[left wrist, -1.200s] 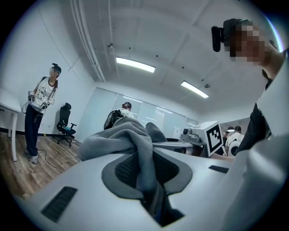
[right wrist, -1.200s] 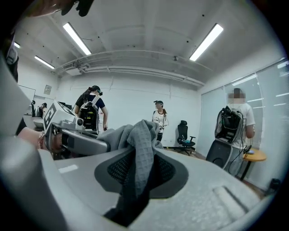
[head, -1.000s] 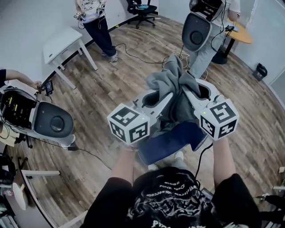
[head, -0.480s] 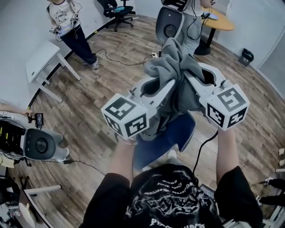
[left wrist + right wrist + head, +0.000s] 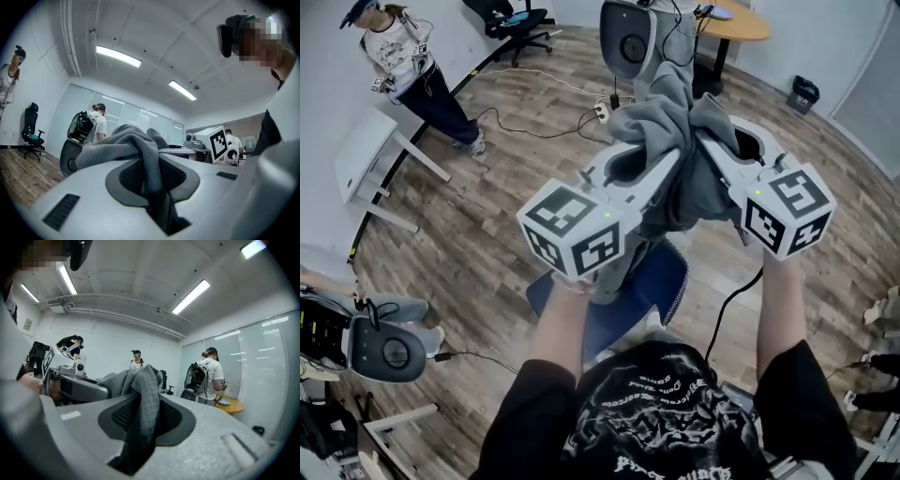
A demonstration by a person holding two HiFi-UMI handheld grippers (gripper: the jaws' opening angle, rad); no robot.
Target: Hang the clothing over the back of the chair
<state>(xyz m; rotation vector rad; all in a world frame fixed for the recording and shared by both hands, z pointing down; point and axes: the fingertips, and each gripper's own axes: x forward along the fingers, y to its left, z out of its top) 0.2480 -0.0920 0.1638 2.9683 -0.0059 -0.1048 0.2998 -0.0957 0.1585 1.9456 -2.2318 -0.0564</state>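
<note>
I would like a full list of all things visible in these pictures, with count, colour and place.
clothing: one, grey, pinched between both grippers
chair: one, blue, below the grippers
table: one, white, near left wall
office chair: one, black, far corner
round table: one, wooden, far right
bin: one, black, right wall
other people: at least three, around the room
left gripper: one, white, shut on clothing
right gripper: one, white, shut on clothing

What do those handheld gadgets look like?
The left gripper and right gripper are white-grey shells with dark textured pads, each carrying a cube of black-and-white square markers. A black cable hangs from the right one. The person wears a black printed T-shirt.
</note>
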